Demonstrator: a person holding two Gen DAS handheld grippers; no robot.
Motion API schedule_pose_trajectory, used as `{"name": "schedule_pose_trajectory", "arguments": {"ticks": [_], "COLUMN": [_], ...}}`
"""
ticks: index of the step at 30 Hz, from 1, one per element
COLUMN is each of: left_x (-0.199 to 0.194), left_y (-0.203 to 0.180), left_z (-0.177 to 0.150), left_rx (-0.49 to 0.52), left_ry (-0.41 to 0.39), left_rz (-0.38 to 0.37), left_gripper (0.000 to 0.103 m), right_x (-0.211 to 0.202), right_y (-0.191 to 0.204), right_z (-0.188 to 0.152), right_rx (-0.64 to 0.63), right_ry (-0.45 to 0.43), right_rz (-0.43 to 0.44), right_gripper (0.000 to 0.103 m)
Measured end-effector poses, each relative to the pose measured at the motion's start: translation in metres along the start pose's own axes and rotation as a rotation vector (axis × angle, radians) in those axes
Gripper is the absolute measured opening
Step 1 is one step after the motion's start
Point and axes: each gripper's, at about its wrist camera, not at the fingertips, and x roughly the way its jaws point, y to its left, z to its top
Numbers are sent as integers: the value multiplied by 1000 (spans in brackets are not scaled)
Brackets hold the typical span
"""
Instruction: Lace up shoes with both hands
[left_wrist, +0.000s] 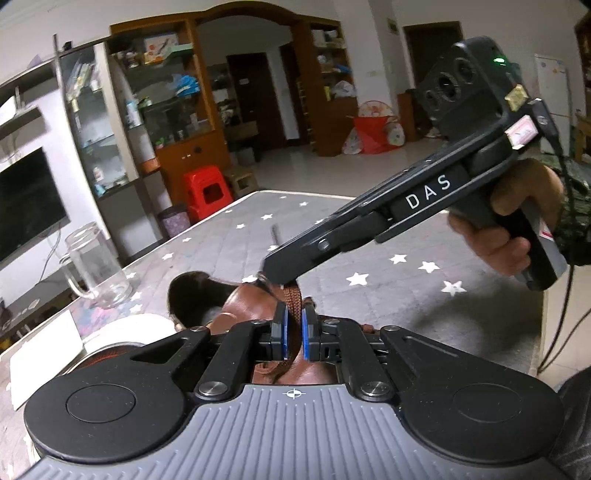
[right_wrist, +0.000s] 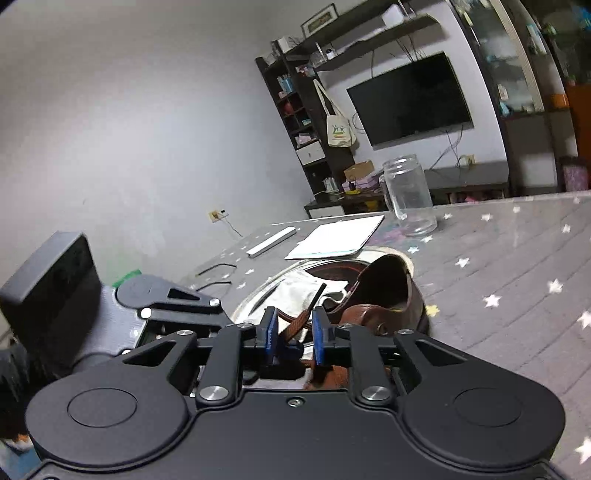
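Note:
A brown leather shoe (left_wrist: 207, 302) (right_wrist: 388, 291) lies on the star-patterned table. In the left wrist view my left gripper (left_wrist: 294, 314) is shut on a flat brown lace (left_wrist: 293, 301) that rises from the shoe between its blue pads. My right gripper (left_wrist: 271, 267) reaches in from the right, held by a hand (left_wrist: 498, 236), with its tip at the lace just above the shoe's eyelets. In the right wrist view the right gripper (right_wrist: 295, 314) has the lace (right_wrist: 297, 325) running slantwise between its pads with a gap on each side. The lace's black tip (right_wrist: 319, 293) points up.
A glass jar with a handle (left_wrist: 98, 269) (right_wrist: 408, 195) stands left of the shoe. White paper (right_wrist: 336, 236) and a white bar (right_wrist: 271, 242) lie beyond it. A round shiny tray (right_wrist: 255, 301) holding a pale cloth sits under the shoe's far side. The grey star cloth (left_wrist: 388, 295) spreads to the right.

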Motion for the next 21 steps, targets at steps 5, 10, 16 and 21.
{"name": "schedule_pose_trajectory", "arguments": {"ticks": [5, 10, 16, 21], "left_x": [-2, -2, 0, -5], "left_y": [5, 5, 5, 12], "left_z": [0, -1, 0, 0], "left_rx": [-56, -73, -60, -62], "left_ry": [-37, -48, -17, -19], "left_rz": [15, 13, 40, 70], "left_gripper": [7, 7, 7, 7], "right_x": [-2, 2, 4, -5], "right_y": [-2, -9, -12, -2], "right_z": [-1, -5, -11, -11], "right_rx": [2, 56, 67, -22], "right_ry": [-15, -15, -10, -46], "right_rz": [-31, -35, -49, -133], "right_gripper": [3, 3, 7, 33]}}
